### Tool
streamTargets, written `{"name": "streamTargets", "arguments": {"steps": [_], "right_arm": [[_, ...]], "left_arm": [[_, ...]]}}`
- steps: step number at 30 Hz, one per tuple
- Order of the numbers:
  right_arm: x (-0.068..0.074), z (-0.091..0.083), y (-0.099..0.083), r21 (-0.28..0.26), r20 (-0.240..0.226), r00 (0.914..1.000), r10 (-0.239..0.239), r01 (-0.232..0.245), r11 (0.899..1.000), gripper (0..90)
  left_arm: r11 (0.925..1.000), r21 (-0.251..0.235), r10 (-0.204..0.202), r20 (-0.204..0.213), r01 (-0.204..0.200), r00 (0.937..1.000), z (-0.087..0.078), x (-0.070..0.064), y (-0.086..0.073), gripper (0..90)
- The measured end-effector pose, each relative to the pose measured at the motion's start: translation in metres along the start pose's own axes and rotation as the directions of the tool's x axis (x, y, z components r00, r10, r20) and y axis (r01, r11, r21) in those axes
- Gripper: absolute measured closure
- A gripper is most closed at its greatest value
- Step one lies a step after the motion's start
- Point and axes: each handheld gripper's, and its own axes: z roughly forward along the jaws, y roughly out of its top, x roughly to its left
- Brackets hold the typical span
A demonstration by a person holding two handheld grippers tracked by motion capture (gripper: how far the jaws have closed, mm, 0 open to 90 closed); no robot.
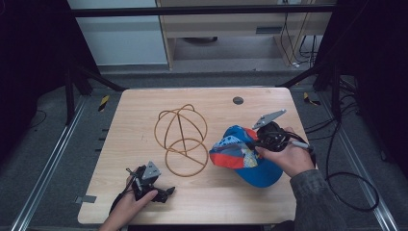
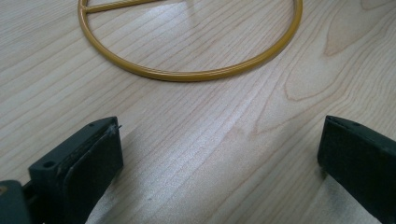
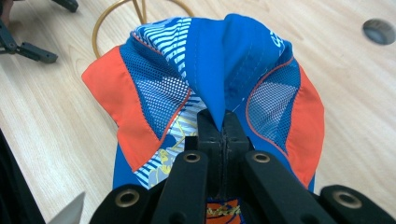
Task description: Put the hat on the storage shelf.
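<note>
A blue, orange and white patterned cap (image 1: pixel 243 155) lies on the right half of the wooden table (image 1: pixel 216 192). My right gripper (image 1: pixel 260 140) is shut on a pinched fold of the cap's blue crown (image 3: pixel 223 70), jaws pressed together around the fabric (image 3: pixel 219 126). A gold wire hat stand (image 1: pixel 181 138) made of rings stands at the table's middle; its base ring (image 2: pixel 187 74) curves just ahead of my left gripper. My left gripper (image 1: pixel 163 194) rests low at the front left, open, its jaws wide apart over bare wood (image 2: pixel 219 154).
A round grommet hole (image 1: pixel 237 100) sits near the table's far edge, also seen as a dark disc (image 3: pixel 379 31). Black frame posts stand at both sides. Cables (image 1: pixel 351 192) trail on the floor to the right. The left gripper's jaws (image 3: pixel 32 50) appear at the right gripper view's upper left.
</note>
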Motion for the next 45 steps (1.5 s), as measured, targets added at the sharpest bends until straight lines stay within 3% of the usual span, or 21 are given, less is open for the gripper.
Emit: {"name": "streamTargets", "arguments": {"steps": [9, 20, 28, 35, 41, 45], "right_arm": [[0.006, -0.025, 0.022, -0.019, -0.007, 0.9998, -0.019, 0.019, 1.000, 89.7], [0.003, -0.055, 0.039, -0.044, 0.041, 0.9978, -0.051, 0.053, 0.998, 89.6], [-0.002, -0.085, 0.038, -0.078, 0.071, 0.9969, -0.034, 0.040, 0.996, 89.7], [-0.001, -0.107, 0.060, -0.104, 0.102, 0.9933, -0.055, 0.065, 0.992, 89.7], [0.003, -0.114, 0.076, -0.119, 0.134, 0.9874, -0.084, 0.100, 0.988, 89.7], [0.004, -0.107, 0.082, -0.133, 0.121, 0.9889, -0.087, 0.103, 0.986, 89.7]], "left_arm": [[1.0000, -0.001, -0.003, -0.003, 0.003, 1.0000, 0.001, -0.003, 0.001, 0.0], [1.0000, -0.001, -0.002, -0.004, 0.002, 1.0000, 0.001, -0.003, 0.001, 0.0], [1.0000, -0.001, -0.002, -0.004, 0.002, 1.0000, 0.001, -0.003, 0.001, 0.0], [1.0000, 0.002, -0.002, -0.004, 0.002, 1.0000, 0.001, -0.003, 0.002, 0.0], [1.0000, 0.000, -0.003, -0.004, 0.003, 1.0000, 0.001, -0.003, 0.001, 0.0], [1.0000, 0.001, -0.004, -0.004, 0.004, 1.0000, 0.001, -0.004, 0.001, 0.0]]}}
